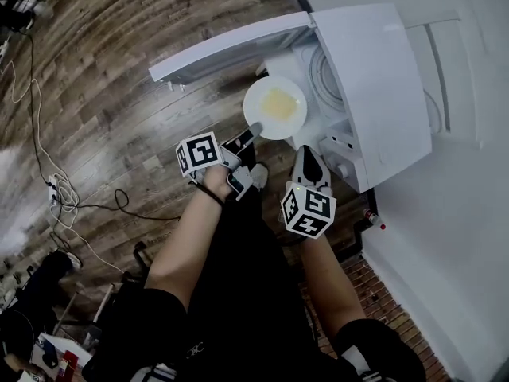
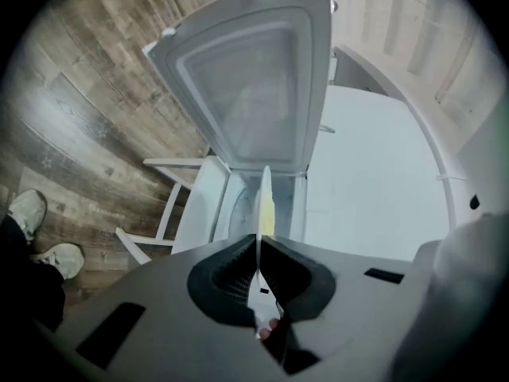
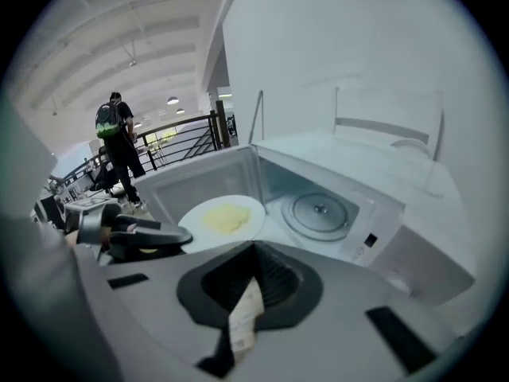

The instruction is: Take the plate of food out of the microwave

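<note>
A white plate with a patch of yellow food hangs just outside the open white microwave, in front of its cavity. My left gripper is shut on the plate's near rim. In the left gripper view the plate stands edge-on, pinched between the jaws of that gripper. My right gripper hovers beside the plate by the microwave's front, shut and holding nothing. The right gripper view shows the plate, the left gripper on it, and the bare glass turntable inside.
The microwave door swings out to the left over the wood floor. White cables trail across the floor at left. A brick strip runs along the white wall. A person stands far off in the right gripper view.
</note>
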The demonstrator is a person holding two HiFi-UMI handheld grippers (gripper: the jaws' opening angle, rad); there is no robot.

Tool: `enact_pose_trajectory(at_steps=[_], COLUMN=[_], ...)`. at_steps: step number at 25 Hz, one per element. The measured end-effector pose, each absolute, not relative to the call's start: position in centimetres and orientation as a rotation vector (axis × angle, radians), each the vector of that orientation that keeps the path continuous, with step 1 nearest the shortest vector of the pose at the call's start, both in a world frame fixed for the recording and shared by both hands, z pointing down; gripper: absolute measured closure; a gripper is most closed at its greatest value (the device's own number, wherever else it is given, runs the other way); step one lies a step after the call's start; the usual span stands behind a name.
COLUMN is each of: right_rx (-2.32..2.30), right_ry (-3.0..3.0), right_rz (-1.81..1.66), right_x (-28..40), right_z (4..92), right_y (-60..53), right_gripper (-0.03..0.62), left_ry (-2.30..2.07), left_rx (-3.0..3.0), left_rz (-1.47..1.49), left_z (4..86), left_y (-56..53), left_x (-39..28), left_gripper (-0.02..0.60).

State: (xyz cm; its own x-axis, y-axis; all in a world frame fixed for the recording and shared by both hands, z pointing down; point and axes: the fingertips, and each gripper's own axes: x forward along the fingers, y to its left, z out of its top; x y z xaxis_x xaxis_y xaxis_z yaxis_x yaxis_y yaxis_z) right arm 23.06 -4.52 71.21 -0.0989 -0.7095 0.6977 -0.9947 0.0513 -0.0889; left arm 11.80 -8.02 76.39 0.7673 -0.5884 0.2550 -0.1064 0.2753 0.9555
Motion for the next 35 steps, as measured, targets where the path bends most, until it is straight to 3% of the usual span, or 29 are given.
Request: enact_pose_trajectory(at_steps=[17, 24, 35], right_rx=[2.048, 2.099, 2.072], right_ry=[-2.001, -2.072, -2.096], right_rz=[0.608, 0.44, 0.342], right_x=[27.0, 27.7, 26.4], right_z=[41.7, 33.7, 32.1], right_y=[-11.0, -12.3, -12.2], right_gripper=[0.588, 0.588, 0.588], left_ry=[-0.7, -0.728, -0.688], left_rx=[1.363, 1.459, 1.502], left_rz=[-0.426, -0.42, -0.463], left_z=[44.5, 37.2, 33.5], left_y=[-12.3, -14.5, -14.1], left_x=[11.7, 13.3, 13.8], left_gripper=[0.568, 0.568, 0.568])
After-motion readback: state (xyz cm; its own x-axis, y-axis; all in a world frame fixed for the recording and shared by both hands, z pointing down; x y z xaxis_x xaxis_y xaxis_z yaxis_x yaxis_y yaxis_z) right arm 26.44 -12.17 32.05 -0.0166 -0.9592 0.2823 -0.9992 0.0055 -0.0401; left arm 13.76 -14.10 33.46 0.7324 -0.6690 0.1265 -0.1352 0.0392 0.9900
